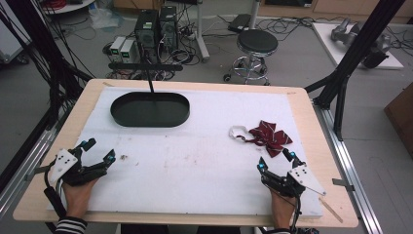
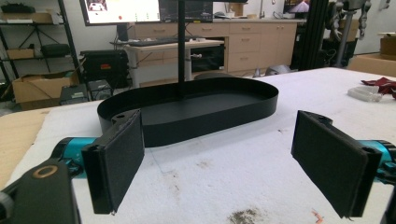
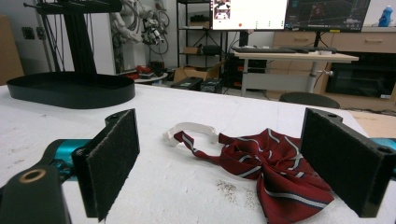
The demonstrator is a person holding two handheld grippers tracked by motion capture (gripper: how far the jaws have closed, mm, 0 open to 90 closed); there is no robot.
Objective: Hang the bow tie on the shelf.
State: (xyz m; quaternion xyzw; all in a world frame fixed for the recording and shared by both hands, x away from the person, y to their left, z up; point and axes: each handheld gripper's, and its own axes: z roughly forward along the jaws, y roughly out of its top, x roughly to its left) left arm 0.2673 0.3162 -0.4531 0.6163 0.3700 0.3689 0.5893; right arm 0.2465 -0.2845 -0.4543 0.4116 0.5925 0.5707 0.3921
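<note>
Both grippers' jaws gape wide and empty: the right gripper faces a striped red bow tie, the left gripper a black tray beyond the tie.

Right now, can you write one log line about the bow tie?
left gripper: open, empty | right gripper: open, empty, facing bow tie | bow tie: flat on mat | tray: empty
</note>
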